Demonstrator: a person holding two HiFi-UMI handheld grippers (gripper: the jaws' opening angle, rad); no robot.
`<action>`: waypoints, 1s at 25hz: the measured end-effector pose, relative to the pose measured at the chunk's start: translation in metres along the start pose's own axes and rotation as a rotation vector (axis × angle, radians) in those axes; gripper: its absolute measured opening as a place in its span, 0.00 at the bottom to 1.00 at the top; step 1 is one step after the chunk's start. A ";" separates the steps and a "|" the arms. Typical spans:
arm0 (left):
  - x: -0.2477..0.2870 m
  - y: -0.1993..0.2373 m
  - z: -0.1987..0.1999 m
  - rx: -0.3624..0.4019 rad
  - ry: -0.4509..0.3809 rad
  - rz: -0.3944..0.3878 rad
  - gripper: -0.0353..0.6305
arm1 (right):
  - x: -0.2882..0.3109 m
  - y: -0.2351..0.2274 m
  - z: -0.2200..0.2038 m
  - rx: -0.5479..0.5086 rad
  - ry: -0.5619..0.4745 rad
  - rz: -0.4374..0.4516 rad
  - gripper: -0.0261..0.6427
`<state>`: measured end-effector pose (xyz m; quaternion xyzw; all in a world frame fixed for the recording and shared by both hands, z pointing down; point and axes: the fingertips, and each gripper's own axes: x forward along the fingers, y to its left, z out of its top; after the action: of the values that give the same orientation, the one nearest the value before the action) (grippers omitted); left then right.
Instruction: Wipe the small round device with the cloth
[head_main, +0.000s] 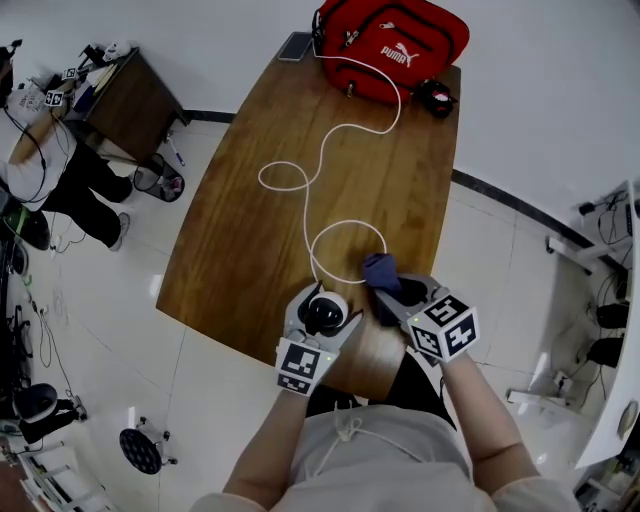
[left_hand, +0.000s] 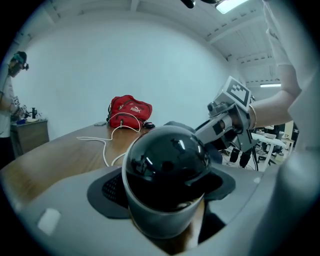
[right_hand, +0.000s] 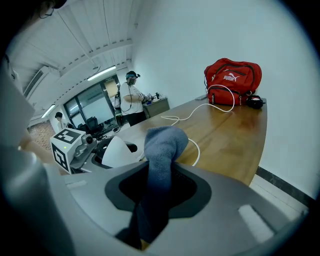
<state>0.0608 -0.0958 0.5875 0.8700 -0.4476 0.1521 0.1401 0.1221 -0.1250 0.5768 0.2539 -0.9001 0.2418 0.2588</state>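
Wood-topped and long, the one table (head_main: 250, 250) carries few things, and I count them as they lie. One red bag (head_main: 395, 40) sits at the far edge, with one phone (head_main: 295, 45) flat beside it towards the far left corner and one small black object (head_main: 436, 97) just beside it towards the right edge. One white cable (head_main: 330, 150) runs from the bag down the middle in loose loops and ends in a ring near the near edge. Two grippers work over that near edge. The left gripper (head_main: 322, 305) has its jaws set wide around the one small round device (left_hand: 167, 165), a glossy black dome in a pale body, and grips it by the sides. The right gripper (head_main: 400, 295) has its jaws pinched on the one cloth (right_hand: 162, 150), a blue-grey bunch that sticks up past the jaw tips. The cloth hangs near the device, on its right, and I cannot tell whether the two touch. Off the table's far left corner, one other person (head_main: 40, 150) stands beside a low cabinet (head_main: 130, 100).
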 end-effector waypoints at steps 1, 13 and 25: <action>0.000 -0.001 -0.001 -0.010 0.010 -0.005 0.65 | -0.001 -0.001 0.000 -0.004 0.004 -0.001 0.20; -0.045 -0.005 0.136 -0.021 -0.103 -0.073 0.63 | -0.038 0.019 0.054 -0.047 0.014 0.022 0.20; -0.088 0.013 0.256 -0.017 -0.260 -0.106 0.63 | -0.045 0.105 0.128 -0.166 -0.101 0.072 0.20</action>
<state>0.0373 -0.1357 0.3205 0.9035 -0.4167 0.0268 0.0960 0.0501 -0.1031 0.4229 0.2109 -0.9375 0.1623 0.2243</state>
